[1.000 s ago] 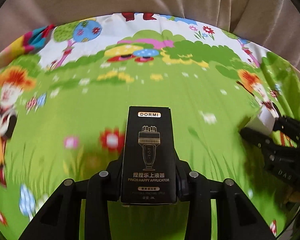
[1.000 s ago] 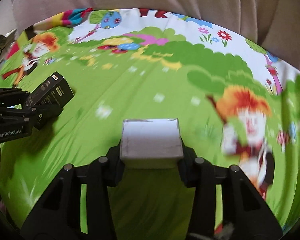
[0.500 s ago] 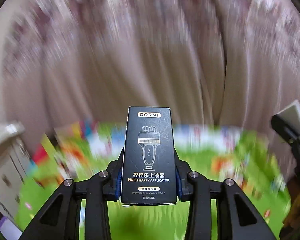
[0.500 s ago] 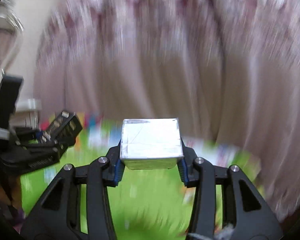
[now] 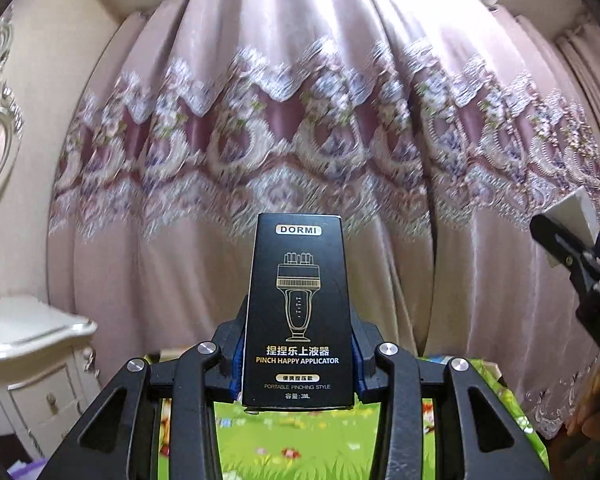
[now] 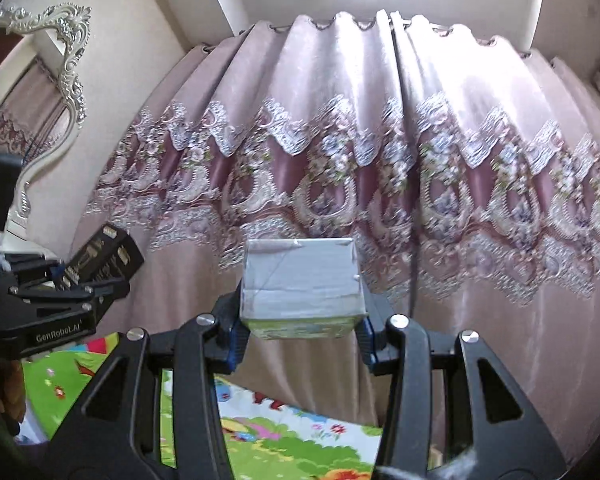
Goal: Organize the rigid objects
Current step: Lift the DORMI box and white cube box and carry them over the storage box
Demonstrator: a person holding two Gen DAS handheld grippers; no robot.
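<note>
Raised since the earlier frame from over the green play mat (image 5: pixel 324 440) to facing the curtain (image 5: pixel 300 120). Left claw (image 5: pixel 298 356) clamped on black applicator box (image 5: pixel 299 312); right claw (image 6: pixel 300 328) clamped on grey box (image 6: pixel 302 280), seen at 3 o'clock in the left view. Risk: narrow side grips, boxes slipping or colliding during a fast swing

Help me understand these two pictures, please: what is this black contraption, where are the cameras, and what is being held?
No robot here: a person carries a hand-held two-finger gripper in each hand, each with a fisheye camera looking along its fingers. In the left camera's picture, the left gripper is shut on a black box marked DORMI. In the right camera's picture, the right gripper is shut on a white box. Each camera also glimpses the other gripper at its edge. Both point at a pink curtain; a green cartoon mat lies below, with a white dresser at left.
</note>
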